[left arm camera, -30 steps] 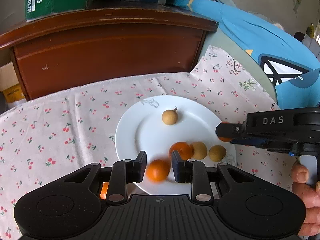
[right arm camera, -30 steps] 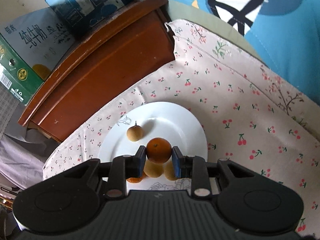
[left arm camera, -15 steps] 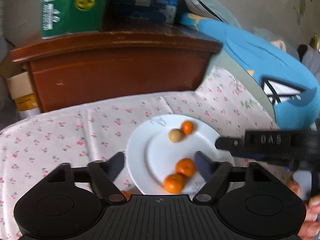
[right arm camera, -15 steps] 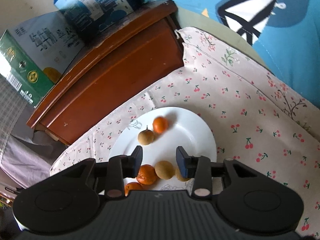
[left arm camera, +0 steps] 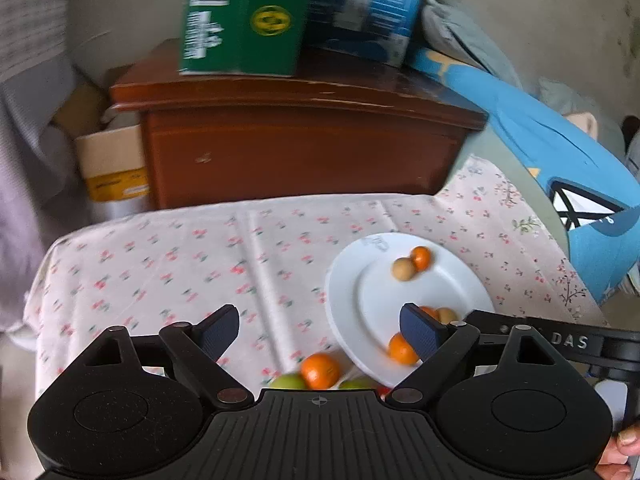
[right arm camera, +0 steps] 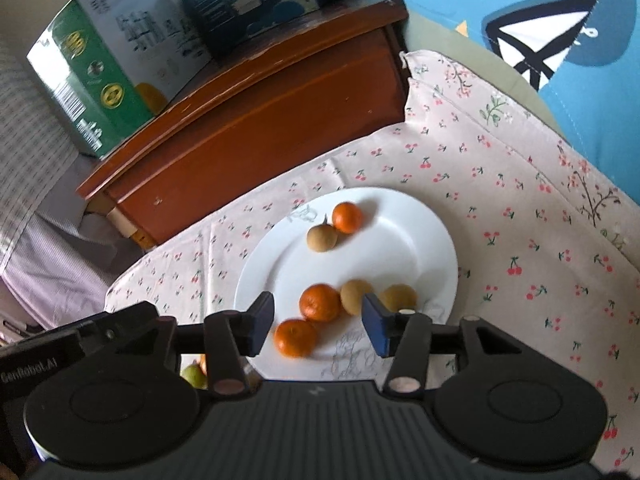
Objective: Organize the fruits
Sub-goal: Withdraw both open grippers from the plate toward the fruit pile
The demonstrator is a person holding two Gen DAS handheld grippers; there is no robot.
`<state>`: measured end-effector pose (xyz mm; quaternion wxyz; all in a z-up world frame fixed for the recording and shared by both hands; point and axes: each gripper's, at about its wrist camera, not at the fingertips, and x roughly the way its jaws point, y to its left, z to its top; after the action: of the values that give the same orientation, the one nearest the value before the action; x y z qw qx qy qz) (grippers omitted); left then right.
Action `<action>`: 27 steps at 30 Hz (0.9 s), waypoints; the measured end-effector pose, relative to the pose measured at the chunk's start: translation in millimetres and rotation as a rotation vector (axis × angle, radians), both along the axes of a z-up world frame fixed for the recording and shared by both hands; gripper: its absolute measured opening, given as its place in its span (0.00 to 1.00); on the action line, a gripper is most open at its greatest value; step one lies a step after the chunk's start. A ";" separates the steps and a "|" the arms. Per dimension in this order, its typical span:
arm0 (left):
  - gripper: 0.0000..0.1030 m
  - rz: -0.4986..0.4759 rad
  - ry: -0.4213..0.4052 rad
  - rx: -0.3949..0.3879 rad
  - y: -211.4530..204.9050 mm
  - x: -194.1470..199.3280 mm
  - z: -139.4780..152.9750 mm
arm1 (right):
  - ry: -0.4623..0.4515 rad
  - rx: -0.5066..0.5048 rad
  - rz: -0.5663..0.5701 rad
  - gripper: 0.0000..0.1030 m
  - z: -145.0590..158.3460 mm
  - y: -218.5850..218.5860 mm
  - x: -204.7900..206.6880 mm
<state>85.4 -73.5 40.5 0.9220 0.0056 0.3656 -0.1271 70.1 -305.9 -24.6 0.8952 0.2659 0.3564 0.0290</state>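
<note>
A white plate lies on the cherry-print cloth and holds three small oranges and three tan round fruits. One orange touches a tan fruit at the far side. Two oranges and two tan fruits lie at the near side. My right gripper hangs above them, its jaws opening, nothing pressed between the pads. In the left wrist view my left gripper is wide, jaws still opening, empty, left of the plate. An orange and green fruits lie below it on the cloth.
A brown wooden cabinet stands behind the table with a green carton and a blue carton on top. A blue cushion lies at the right. A cardboard box sits left of the cabinet. A person's fingers show at the lower right.
Both grippers let go of their oranges, which now lie on the plate, and their jaws opened. Both pulled back and up; the left one shifted left of the plate.
</note>
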 end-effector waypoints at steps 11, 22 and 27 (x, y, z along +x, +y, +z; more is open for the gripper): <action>0.89 0.103 0.038 -0.024 45.7 -31.0 -0.4 | 0.014 -0.008 0.012 0.52 -10.6 27.2 -44.4; 0.90 0.195 0.102 0.043 80.0 -55.6 -16.7 | 0.001 -0.044 0.113 0.52 -15.8 67.7 -75.0; 0.90 0.201 0.139 0.086 82.4 -59.8 -31.7 | 0.011 -0.062 0.151 0.52 -22.1 83.2 -84.2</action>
<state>25.6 8.9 8.8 0.9015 -0.0004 0.4325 -0.0184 -14.1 -222.7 -46.7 0.8964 0.2105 0.3810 0.0839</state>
